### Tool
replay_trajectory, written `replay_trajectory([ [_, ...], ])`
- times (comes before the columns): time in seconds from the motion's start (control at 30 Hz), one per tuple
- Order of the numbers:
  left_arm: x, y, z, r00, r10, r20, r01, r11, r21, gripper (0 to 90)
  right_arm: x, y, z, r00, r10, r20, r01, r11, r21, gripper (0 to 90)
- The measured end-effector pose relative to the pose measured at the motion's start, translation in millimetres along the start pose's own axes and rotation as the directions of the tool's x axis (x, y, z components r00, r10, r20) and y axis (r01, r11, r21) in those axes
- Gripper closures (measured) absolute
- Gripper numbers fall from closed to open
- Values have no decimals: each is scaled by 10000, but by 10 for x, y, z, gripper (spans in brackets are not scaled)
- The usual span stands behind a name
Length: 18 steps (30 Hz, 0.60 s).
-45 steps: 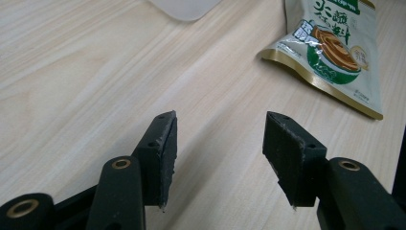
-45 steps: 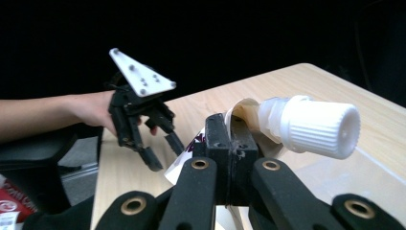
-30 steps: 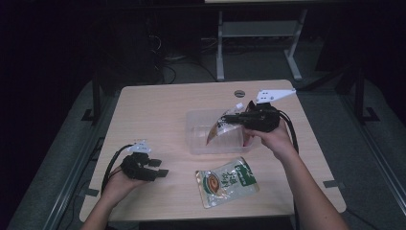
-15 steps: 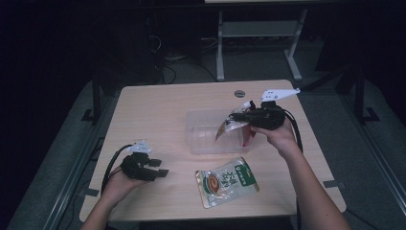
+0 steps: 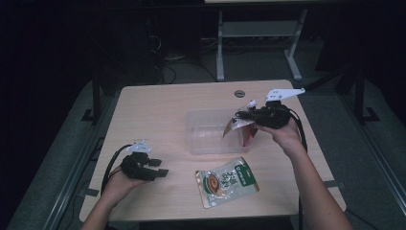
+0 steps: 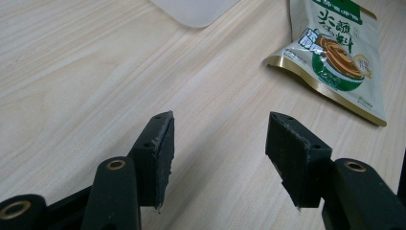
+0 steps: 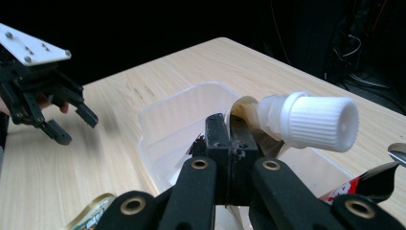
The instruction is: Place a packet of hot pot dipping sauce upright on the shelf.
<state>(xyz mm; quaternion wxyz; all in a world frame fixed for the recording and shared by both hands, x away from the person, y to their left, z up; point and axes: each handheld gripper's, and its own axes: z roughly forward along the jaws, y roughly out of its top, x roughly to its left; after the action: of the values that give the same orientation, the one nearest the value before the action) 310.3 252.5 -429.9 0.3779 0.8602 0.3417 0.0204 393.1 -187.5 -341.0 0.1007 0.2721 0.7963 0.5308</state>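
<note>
Right claw (image 7: pixel 229 143) clenched on spouted pouch (image 7: pixel 306 120), hanging right over clear plastic tub (image 5: pixel 201 139), not dropped in yet. Left claw (image 6: pixel 218 148) released, idle on counter (image 5: pixel 158 110). Green sauce packet (image 5: pixel 226 179) just beyond it, probably next.
</note>
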Motion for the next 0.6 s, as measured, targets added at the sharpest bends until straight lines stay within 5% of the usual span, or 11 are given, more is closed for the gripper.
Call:
replay_trajectory([
  [0.6, 9, 5, 3, 10000, 23, 67, -23, 10000, -40, 429, 104, 113, 190, 9971, -660, -374, 664, 9977, 95, 894],
])
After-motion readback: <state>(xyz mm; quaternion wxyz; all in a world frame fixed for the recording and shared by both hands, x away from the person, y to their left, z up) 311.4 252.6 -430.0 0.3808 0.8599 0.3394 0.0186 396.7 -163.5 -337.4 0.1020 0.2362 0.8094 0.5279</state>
